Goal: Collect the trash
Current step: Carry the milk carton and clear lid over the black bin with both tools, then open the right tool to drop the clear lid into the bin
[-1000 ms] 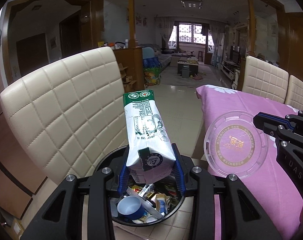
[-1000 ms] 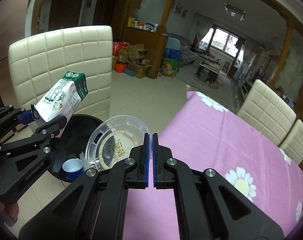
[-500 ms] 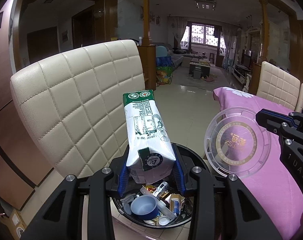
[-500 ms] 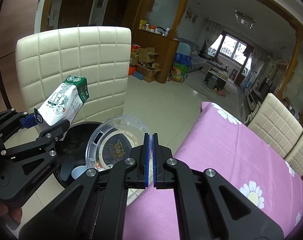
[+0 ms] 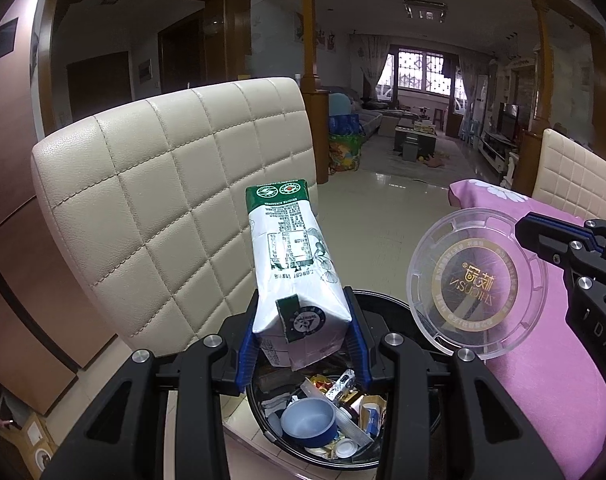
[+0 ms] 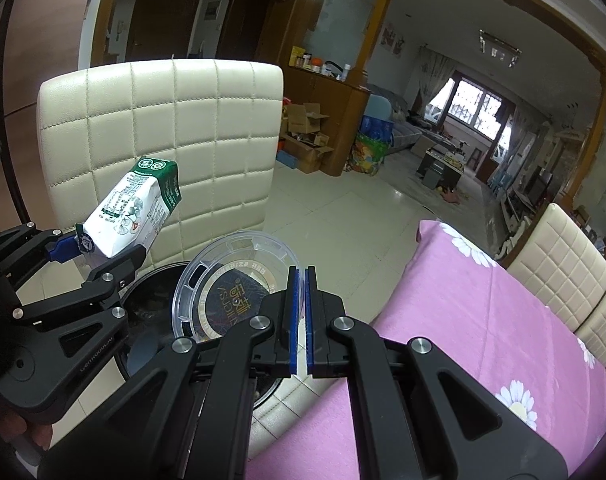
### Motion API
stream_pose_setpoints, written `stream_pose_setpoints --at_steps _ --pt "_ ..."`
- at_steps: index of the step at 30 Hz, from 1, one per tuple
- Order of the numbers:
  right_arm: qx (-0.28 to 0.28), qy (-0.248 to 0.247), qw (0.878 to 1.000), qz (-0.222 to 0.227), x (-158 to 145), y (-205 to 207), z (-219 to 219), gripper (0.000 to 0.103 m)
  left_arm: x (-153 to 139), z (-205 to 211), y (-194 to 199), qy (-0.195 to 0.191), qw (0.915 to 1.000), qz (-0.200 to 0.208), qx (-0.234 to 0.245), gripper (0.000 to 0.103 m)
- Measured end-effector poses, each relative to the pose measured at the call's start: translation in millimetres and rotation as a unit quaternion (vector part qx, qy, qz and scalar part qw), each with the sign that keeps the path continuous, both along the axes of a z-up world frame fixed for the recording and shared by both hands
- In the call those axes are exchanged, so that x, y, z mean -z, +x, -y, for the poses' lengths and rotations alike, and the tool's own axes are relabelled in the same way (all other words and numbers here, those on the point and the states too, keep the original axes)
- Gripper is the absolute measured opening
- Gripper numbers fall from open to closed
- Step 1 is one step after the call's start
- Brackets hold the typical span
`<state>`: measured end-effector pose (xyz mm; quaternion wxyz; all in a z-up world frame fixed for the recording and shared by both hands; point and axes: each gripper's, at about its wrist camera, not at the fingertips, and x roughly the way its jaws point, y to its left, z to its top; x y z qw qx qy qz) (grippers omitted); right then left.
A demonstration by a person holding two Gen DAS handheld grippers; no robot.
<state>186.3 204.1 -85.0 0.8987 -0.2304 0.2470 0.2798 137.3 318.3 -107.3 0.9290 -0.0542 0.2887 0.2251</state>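
Observation:
A white and green milk carton (image 5: 291, 264) sticks up tilted from my left gripper (image 5: 303, 332), whose blue pads are shut on its lower end. It hangs over a black trash bin (image 5: 379, 297) holding a blue cup (image 5: 307, 420) and wrappers. My right gripper (image 6: 304, 280) is shut on the rim of a clear round plastic lid (image 6: 231, 280) with a gold and black label. The lid (image 5: 477, 284) hangs beside the carton, over the bin's right edge (image 6: 159, 276). In the right wrist view the carton (image 6: 131, 212) and left gripper (image 6: 99, 256) are at the left.
A cream quilted chair back (image 5: 163, 208) stands close behind the bin. A table with a pink flowered cloth (image 6: 463, 320) lies to the right, with more cream chairs (image 6: 555, 264) beyond it. Tiled floor (image 5: 375, 216) stretches toward a far living room.
Both grippers have shifted sideways toward the chair and bin, keeping their grips. The bin sits more to the right under the carton, and the lid has come over the bin's edge.

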Motion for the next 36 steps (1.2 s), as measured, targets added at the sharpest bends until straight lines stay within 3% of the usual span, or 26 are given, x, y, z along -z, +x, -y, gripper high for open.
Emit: stream_pose_setpoints --at_steps 27,36 --pt "-0.012 0.004 1.0 -0.006 4.5 1.7 -12.0 0.006 1.5 -1.1 2.6 -0.003 1.0 -0.001 -0.009 0.037" --pt "0.002 0.005 1.0 -0.029 10.3 12.6 -4.8 0.006 1.5 -1.4 3.9 -0.004 0.9999 -0.005 -0.008 0.037"
